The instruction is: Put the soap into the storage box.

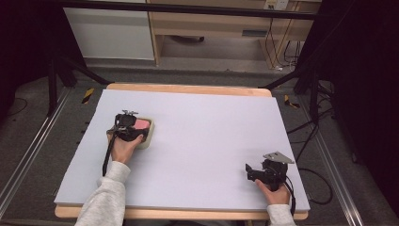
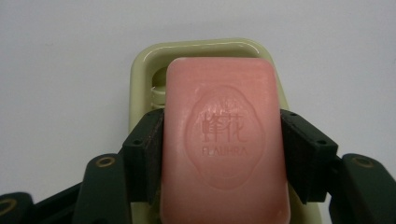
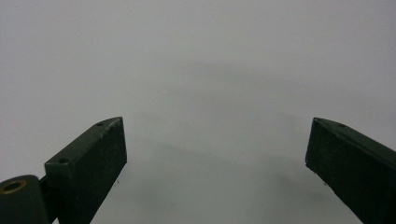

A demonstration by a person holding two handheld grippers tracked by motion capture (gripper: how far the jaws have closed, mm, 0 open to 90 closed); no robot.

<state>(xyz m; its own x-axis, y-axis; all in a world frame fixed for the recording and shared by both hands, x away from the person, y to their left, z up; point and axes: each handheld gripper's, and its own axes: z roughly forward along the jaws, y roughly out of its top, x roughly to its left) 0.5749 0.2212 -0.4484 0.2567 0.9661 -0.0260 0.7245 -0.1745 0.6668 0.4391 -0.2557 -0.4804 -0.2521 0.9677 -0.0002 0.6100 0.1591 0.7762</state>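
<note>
Grey table mat (image 1: 197,141) bare around — soap (image 2: 224,140) over dish (image 2: 140,65).

Both sleeves light grey, soft knit, cuffs ribbed. Left hand-held gripper (image 1: 133,128): black body, small metal bracket with bare screws on top, black cable (image 1: 107,157) trailing back along the forearm. Its jaws in the left gripper view are black blocks with small screw holes near the tips, brass-ringed pivot holes on the links behind. Right hand-held gripper (image 1: 248,167): black body, grey three-cornered plate (image 1: 278,157) on top, black cable looping at the wrist. Its jaws in the right gripper view are matte black rectangular pads with slightly grainy faces, one brass-ringed hole low on the left link.
</note>
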